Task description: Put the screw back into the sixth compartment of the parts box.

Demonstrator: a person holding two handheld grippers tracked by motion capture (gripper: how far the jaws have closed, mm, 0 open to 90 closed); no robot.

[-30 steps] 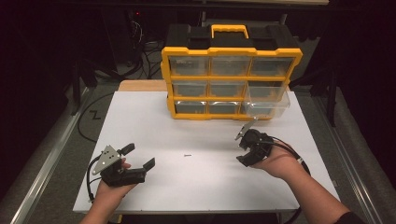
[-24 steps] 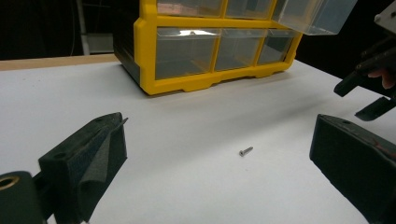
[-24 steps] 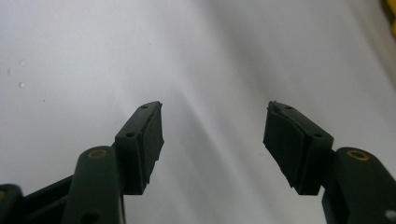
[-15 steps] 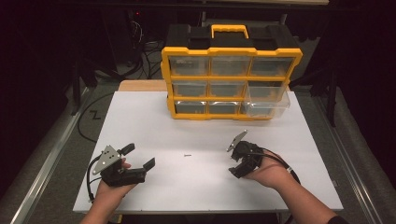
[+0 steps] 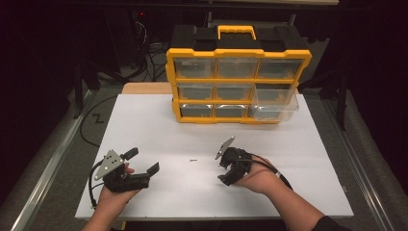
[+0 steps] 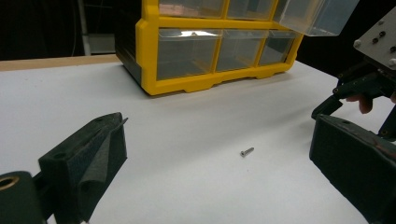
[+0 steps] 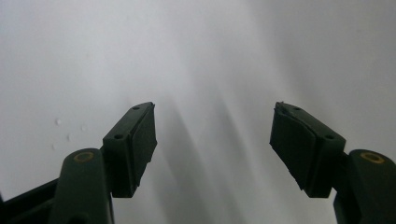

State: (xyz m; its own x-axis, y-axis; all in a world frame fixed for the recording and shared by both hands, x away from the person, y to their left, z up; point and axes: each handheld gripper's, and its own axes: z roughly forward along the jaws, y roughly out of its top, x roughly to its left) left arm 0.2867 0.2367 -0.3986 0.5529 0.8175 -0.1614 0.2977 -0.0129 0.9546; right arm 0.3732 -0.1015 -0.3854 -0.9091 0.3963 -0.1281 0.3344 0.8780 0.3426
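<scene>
The screw (image 5: pixel 193 160) lies alone on the white table (image 5: pixel 144 120), about midway between its left and right edges and nearer the front edge than the organizer, touching nothing. The right gripper (image 5: pixel 222 166) has come across and down toward it from the right over the last second, away from the pulled-out clear drawer (image 5: pixel 275 102) at the organizer's right end, and now sits just to the right of the screw with its tips angled at the tabletop. Its jaws have just been opening and stand moderately wide; in the right gripper view the pads (image 7: pixel 140 140) frame bare white surface, nothing between them, so the screw isn't lined up yet. I'd read this as the approach for a pick: the hand needs a little more travel toward the table's middle before the pads straddle that tiny shank. The left gripper (image 5: pixel 143 166) hasn't budged near the front-left corner, jaws spread wide and empty, the screw lying between its pads (image 6: pixel 100 154) farther off in its own view. Behind it all, the yellow organizer (image 5: pixel 238 77) stands at the back edge, that one drawer open and, I'd guess, waiting for the screw.
</scene>
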